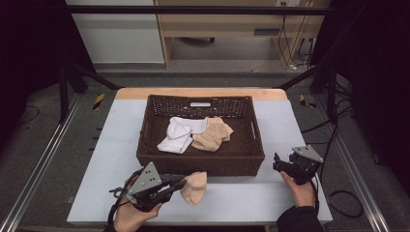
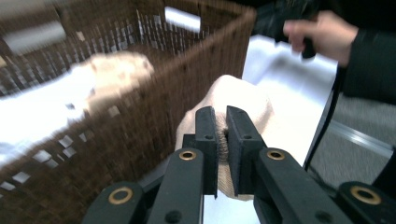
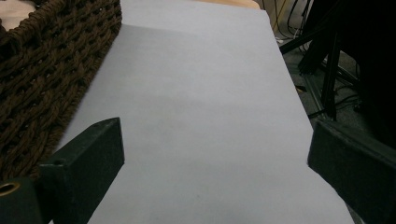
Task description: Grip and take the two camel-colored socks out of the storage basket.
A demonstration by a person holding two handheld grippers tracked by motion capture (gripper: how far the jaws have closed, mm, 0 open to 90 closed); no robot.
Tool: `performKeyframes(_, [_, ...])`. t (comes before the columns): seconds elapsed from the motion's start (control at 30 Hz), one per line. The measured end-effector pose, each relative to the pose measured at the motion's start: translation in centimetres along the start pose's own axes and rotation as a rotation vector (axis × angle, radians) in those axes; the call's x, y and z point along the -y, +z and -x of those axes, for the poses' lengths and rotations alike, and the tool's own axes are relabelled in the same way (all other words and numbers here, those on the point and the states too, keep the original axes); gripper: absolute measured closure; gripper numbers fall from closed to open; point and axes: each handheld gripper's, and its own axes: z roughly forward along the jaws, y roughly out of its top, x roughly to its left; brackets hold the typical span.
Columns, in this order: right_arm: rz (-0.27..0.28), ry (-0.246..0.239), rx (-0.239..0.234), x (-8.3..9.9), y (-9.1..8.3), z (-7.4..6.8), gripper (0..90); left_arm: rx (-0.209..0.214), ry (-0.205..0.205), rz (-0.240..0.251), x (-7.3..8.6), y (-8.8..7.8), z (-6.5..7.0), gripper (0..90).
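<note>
Sock (image 1: 194, 187), beige, clamped in left tool (image 1: 180, 183), just in front of basket (image 1: 200, 163) over desk (image 1: 290, 125); soft, light, limp, so pinch a bunched fold; right tool (image 1: 277, 164) apart, right of basket.

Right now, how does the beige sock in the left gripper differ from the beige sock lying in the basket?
The held beige sock is pinched between the shut jaws of the left gripper; the basket beige sock lies free. The held one is outside the wicker basket, at its near wall over the table; the other rests inside, beside a white sock. The held one looks bunched; the other lies flatter. Both share the beige colour.
</note>
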Motion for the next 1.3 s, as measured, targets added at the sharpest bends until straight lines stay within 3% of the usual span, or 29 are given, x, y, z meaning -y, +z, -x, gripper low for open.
performKeyframes(0.23, [-0.007, -0.008, 0.001, 0.0, 0.1, 0.0, 4.0, -0.006, -0.017, -0.129, 2.4, 3.2, -1.0, 82.7])
performKeyframes(0.47, [-0.010, -0.008, 0.000, 0.0, 0.1, -0.1, 4.1, -0.014, -0.029, -0.206, 4.0, 5.0, -1.5, 81.0])
performKeyframes(0.57, [-0.012, -0.007, -0.001, 0.0, 0.1, -0.1, 4.1, -0.025, -0.022, -0.214, 4.2, 5.1, -1.6, 76.5])
performKeyframes(0.73, [-0.010, -0.008, 0.001, 0.0, 0.1, 0.0, 4.1, -0.039, -0.012, -0.177, 3.6, 4.6, -1.3, 58.6])
performKeyframes(1.03, [-0.008, -0.005, 0.002, 0.0, 0.1, 0.0, 4.0, -0.087, -0.014, -0.057, 1.1, 2.4, -1.6, 50.2])
performKeyframes(1.17, [-0.004, -0.006, 0.004, 0.0, 0.2, 0.0, 4.0, -0.076, -0.021, -0.031, 0.0, 2.2, -1.7, 49.0])
performKeyframes(1.3, [-0.010, -0.007, 0.009, 0.1, 0.3, 0.0, 3.9, -0.075, 0.001, 0.013, -1.9, 2.3, -1.6, 48.0])
